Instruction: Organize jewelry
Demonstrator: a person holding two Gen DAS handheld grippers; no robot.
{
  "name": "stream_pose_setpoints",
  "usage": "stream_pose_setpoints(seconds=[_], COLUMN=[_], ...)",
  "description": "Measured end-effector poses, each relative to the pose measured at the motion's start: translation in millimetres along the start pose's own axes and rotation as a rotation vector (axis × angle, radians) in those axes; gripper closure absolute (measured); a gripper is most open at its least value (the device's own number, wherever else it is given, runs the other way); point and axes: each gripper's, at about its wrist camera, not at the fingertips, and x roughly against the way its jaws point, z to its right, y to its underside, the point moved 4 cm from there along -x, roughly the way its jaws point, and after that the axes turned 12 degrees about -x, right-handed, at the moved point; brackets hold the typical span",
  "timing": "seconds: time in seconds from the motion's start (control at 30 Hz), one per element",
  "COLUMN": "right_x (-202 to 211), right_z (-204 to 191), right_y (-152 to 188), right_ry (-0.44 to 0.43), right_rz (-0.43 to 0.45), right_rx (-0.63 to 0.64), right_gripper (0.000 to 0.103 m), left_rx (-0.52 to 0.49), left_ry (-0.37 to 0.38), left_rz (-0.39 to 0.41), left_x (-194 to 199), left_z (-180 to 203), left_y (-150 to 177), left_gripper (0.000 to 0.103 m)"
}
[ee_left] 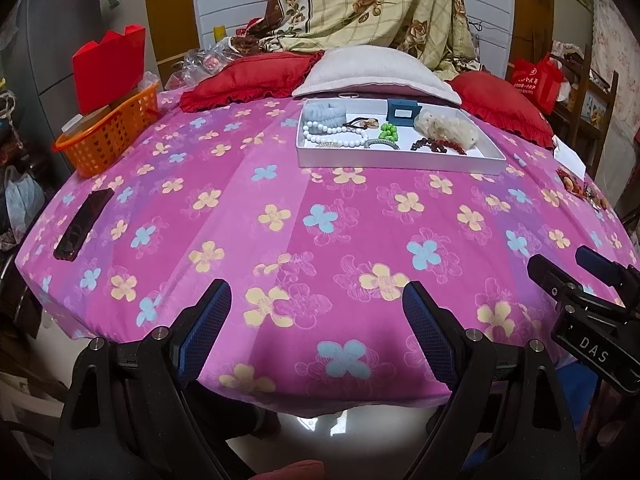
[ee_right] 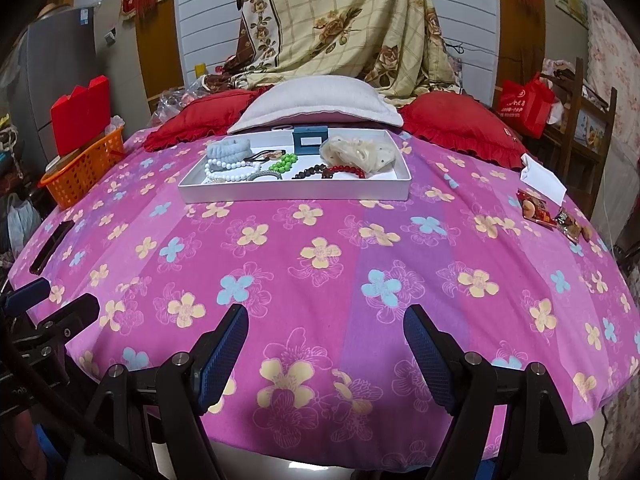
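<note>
Right wrist view first: the right gripper (ee_right: 324, 344) has its blue pads spread wide with nothing between them, hanging over the near edge of the pink flowered bedspread (ee_right: 320, 256). Left gripper (ee_left: 316, 320) is the same deal, jaws apart and empty.

All the jewelry sits well away from both, in the white tray (ee_right: 296, 194) up by the pillows. Inside there's a white bead necklace (ee_right: 228, 168), green beads (ee_right: 283, 163), a dark red bead bracelet (ee_right: 344, 171), a fluffy blue scrunchie (ee_right: 228, 148), a cream scrunchie (ee_right: 356, 154) and a small blue box (ee_right: 310, 141).

My guess is everything's light. Bead strands will be floppy and slippery, so pinch across the strand where it bunches up. Scrunchies are soft, grab anywhere. The box looks stiff; take it by its flat sides.
</note>
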Motion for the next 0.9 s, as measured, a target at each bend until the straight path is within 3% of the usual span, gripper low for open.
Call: stream_pose_setpoints(seconds=[0.37,0.9], right_x=[3.2,-4.2], right_z=[2.6,14.9], right_y=[-1.9,-1.4], right_ry=[0.089,0.159], right_rz=[0.03,-0.002], right_rx=[0.04,0.027], right_gripper=[0.025,0.025], left_rx=[0.001,-0.02], left_ry=[-0.01,-0.015], left_rz=[0.008,-0.005], left_x=[1.1,1.5], left_z=[5.3,5.0], left_y=[4.4,3.1], left_gripper=[0.016,0.016])
